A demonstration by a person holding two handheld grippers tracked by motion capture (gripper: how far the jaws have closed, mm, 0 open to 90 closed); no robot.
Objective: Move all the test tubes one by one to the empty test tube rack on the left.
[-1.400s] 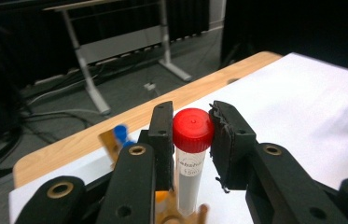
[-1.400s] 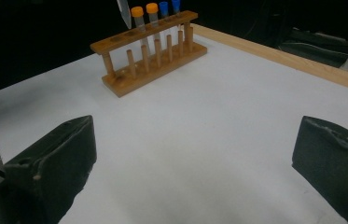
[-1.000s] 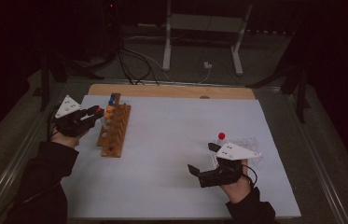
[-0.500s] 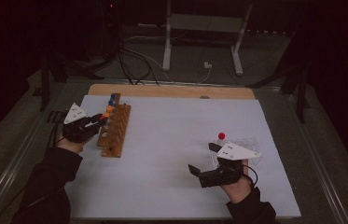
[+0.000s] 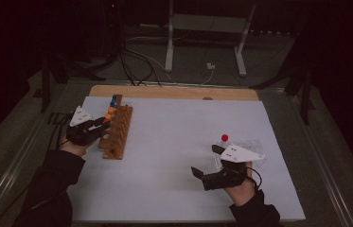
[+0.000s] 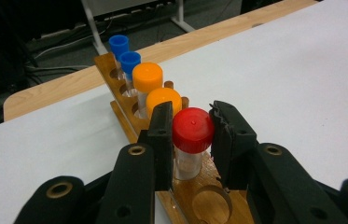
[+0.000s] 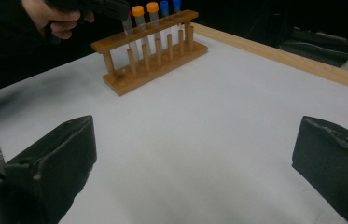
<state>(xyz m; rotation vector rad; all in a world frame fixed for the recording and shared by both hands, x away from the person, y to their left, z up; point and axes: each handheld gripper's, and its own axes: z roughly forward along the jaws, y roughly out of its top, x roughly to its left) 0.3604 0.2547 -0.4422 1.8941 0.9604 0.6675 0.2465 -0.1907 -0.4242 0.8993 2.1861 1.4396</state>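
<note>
A wooden tube rack (image 5: 117, 133) stands at the left of the white table. It holds two blue-capped tubes (image 6: 129, 61), two orange-capped tubes (image 6: 147, 77) and a red-capped tube (image 6: 192, 133). My left gripper (image 6: 192, 111) reaches over the rack from its left side, both pads against the red cap, shut on that tube, whose lower end sits in a rack hole. In the high view this gripper (image 5: 101, 123) is at the rack's middle. My right gripper (image 5: 206, 160) rests low at the right of the table, open and holding nothing, its jaws (image 7: 195, 154) pointed toward the rack (image 7: 153, 51).
Another red-capped tube (image 5: 224, 138) and a clear plastic bag (image 5: 252, 145) lie just beyond the right hand. A wooden strip (image 5: 174, 92) borders the table's far edge. Cables and a metal stand (image 5: 207, 42) sit on the floor behind.
The left hand has shifted a little along the rack toward its near end, with the red-capped tube between its jaws. The right hand has stayed still.
</note>
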